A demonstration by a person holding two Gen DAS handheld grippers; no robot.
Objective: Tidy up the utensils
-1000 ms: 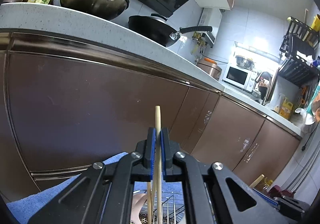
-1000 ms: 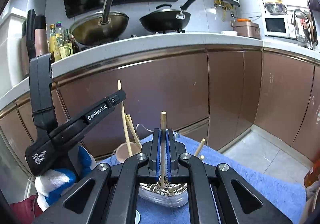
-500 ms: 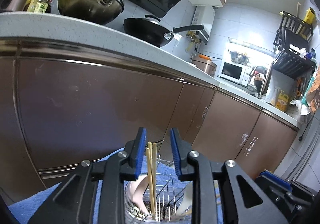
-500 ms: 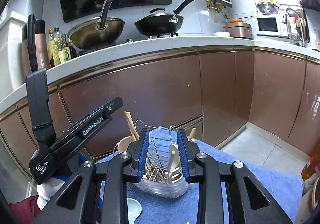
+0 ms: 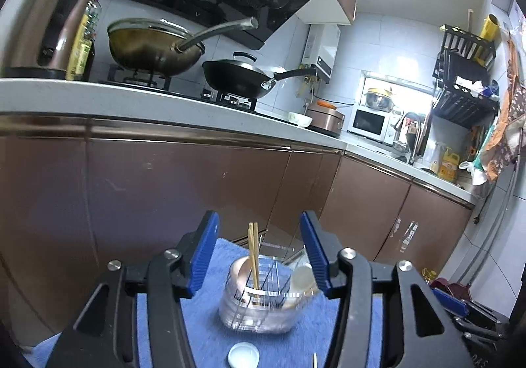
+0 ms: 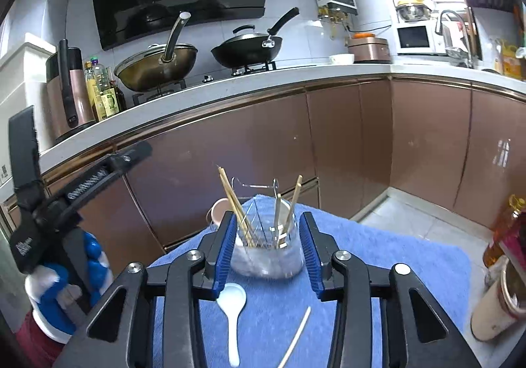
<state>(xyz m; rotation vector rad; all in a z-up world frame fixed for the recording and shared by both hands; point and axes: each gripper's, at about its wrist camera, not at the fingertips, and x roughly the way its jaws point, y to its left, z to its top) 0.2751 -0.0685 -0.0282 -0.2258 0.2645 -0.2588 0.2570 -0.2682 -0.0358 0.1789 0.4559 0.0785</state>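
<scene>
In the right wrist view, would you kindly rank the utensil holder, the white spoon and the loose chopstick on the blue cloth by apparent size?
1. Utensil holder, clearly bulkiest.
2. White spoon and loose chopstick: similar apparent length, so unranked, though the spoon is broader; both lie nearer the camera than the holder.

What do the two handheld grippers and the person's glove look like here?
Both the left gripper and right gripper have angular black frames with silver bolts and blue ribbed pads inside the fingers. Seen from the right wrist, the left one carries a black strap, white lettering and an exposed spring, held in a blue and white glove.
</scene>
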